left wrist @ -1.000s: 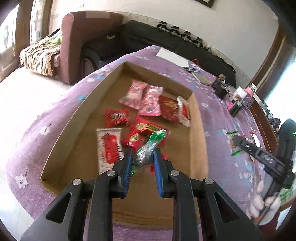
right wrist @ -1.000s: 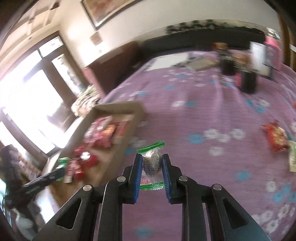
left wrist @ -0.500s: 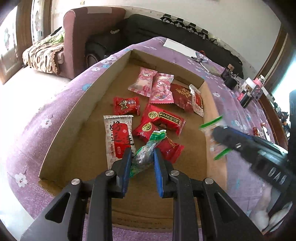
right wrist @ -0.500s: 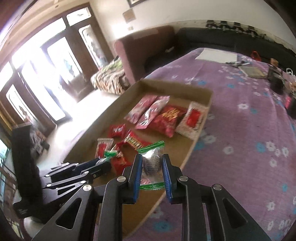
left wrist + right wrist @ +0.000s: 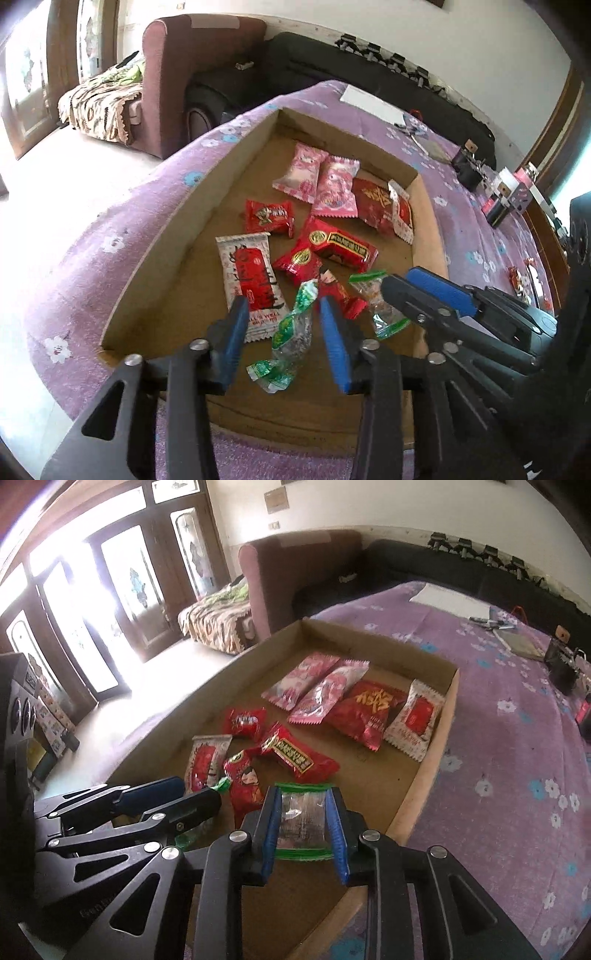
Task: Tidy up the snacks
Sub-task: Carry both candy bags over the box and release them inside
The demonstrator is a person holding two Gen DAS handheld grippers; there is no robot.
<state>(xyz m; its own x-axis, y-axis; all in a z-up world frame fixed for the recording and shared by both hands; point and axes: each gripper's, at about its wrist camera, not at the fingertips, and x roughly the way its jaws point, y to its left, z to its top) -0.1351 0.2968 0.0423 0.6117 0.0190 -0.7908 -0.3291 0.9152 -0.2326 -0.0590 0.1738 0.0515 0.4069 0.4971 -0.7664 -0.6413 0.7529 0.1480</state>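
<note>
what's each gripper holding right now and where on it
Left gripper: nothing; its jaws have just opened off the green-ended packet. Right gripper: jaws also opening around a clear packet; a remaining hold cannot be told.

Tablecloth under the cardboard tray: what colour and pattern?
Purple tablecloth with small white and blue flowers; clearest in the right wrist view.

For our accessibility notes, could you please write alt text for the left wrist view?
The left gripper has just been opening, its blue pads clear of a green-and-clear candy wrapper lying between them in a cardboard tray of red and pink snack packets on a purple floral cloth. The right gripper reaches in with a similar packet.
</note>
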